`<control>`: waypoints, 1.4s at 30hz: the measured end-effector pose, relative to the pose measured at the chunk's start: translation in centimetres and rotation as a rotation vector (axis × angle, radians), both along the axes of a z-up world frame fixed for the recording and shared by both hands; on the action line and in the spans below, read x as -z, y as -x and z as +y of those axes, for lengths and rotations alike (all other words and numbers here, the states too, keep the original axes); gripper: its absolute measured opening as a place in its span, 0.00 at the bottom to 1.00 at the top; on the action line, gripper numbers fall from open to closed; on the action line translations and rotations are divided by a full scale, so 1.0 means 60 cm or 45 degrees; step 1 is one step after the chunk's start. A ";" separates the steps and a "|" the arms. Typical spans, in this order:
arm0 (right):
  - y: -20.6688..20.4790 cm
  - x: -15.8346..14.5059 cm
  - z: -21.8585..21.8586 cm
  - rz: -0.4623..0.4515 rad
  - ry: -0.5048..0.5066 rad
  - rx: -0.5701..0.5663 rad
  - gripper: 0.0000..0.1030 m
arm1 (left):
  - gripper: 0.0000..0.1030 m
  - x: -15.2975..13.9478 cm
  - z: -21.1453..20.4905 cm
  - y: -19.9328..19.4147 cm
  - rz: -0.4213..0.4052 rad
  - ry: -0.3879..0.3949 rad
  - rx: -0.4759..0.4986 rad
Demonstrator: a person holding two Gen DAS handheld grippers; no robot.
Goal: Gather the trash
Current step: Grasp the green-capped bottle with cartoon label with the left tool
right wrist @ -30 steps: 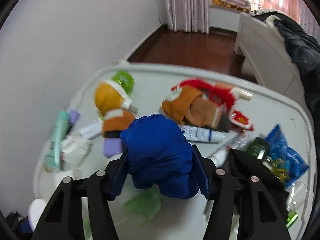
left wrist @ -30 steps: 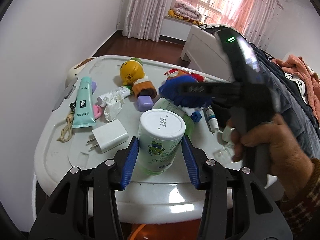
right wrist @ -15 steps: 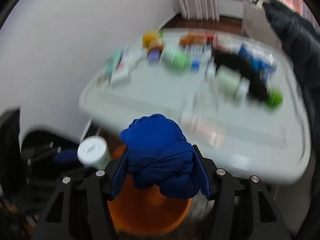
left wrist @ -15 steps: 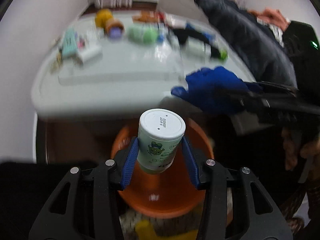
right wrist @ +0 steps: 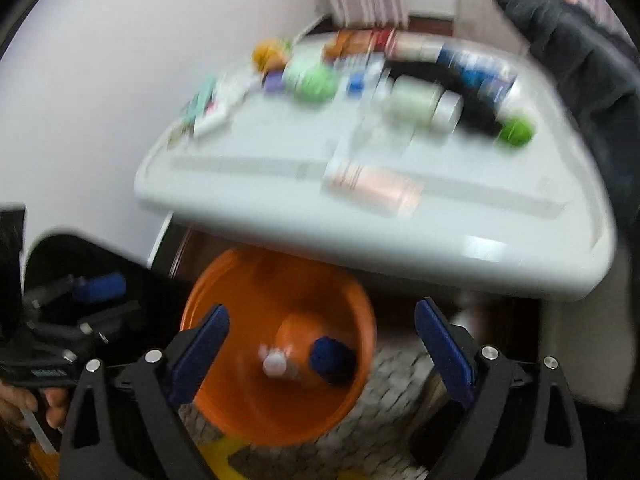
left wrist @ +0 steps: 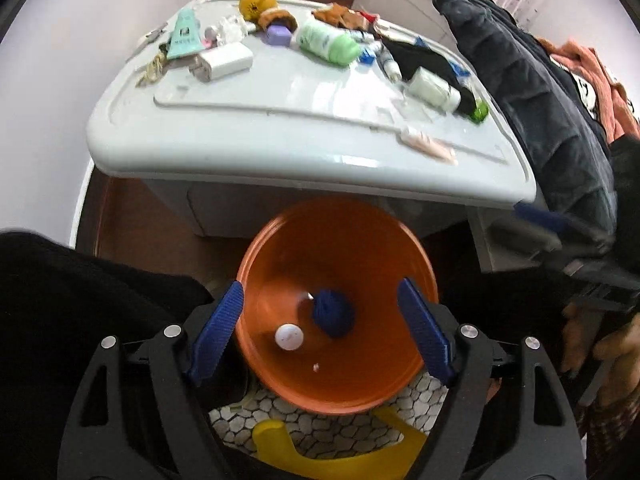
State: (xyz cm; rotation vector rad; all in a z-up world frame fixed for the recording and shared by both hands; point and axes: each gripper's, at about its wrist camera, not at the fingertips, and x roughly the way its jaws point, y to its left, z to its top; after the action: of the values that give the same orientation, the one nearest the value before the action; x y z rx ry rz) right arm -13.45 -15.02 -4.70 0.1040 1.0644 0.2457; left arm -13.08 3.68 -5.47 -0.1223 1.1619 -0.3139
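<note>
Bottle (left wrist: 289,336): lies white cap up in the orange bin (left wrist: 280,240), left of the blue bundle; it looks light, stiff and smooth, best taken across its round body.
Blue bundle (left wrist: 334,312): crumpled in the bin, right of the bottle; it looks soft and light, and would squash under any pinch.
Left gripper (left wrist: 320,328): jaws have just been opening and stand wide above the bin, with nothing between the pads.
Right gripper (right wrist: 322,350): jaws have likewise just been opening, wide and empty over the bin.
White tabletop (left wrist: 280,128): far side; green-capped bottle (left wrist: 326,42), white charger (left wrist: 226,62), tubes and toys await sorting.
</note>
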 end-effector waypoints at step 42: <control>-0.180 -0.103 -0.156 -0.420 0.142 0.309 0.95 | 0.48 0.005 -0.140 -0.285 -0.237 -0.170 -0.217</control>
State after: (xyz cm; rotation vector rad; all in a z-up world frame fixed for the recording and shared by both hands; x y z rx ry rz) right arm -2.64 -24.40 1.46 0.0877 0.7269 -0.0170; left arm 4.01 -4.72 -5.76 -0.0729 0.9777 -0.0938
